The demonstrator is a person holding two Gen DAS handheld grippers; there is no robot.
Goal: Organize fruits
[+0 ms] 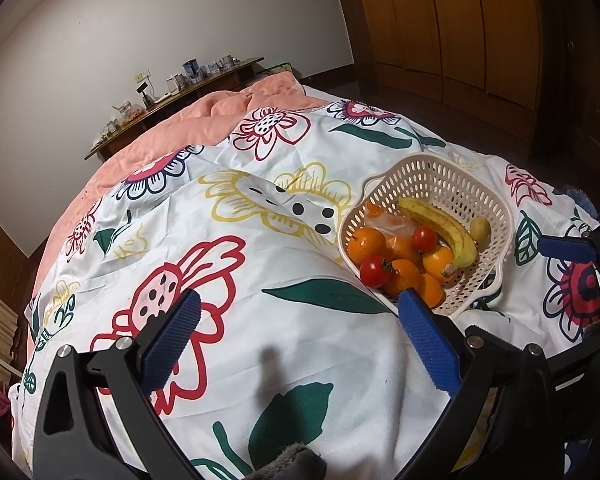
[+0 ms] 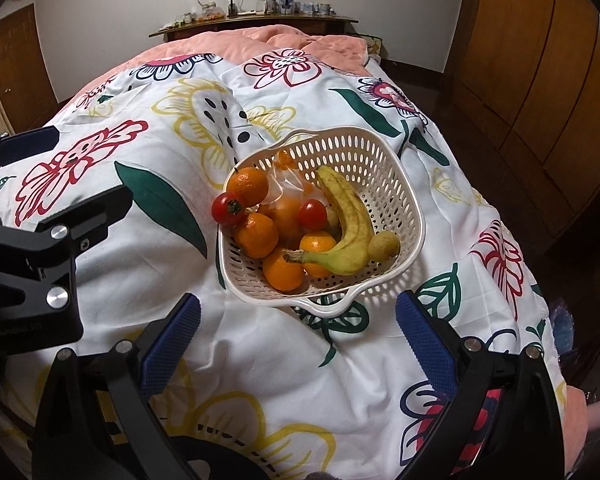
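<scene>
Left gripper [image 1: 300, 336] blue pad partly masking basket [image 1: 496, 200] rim and oranges [image 1: 430, 290]

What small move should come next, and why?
Probably ease the right gripper forward toward the banana. Both grippers are open and empty, all fruit sits in the basket, and the banana lies on top, nearest the right one; the left gripper is off to the side.

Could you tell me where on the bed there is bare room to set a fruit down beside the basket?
The floral sheet lies bare left of the basket, up to the pink quilt, and between the right gripper and the basket's near rim. The basket's left half is crowded with oranges and tomatoes.
</scene>
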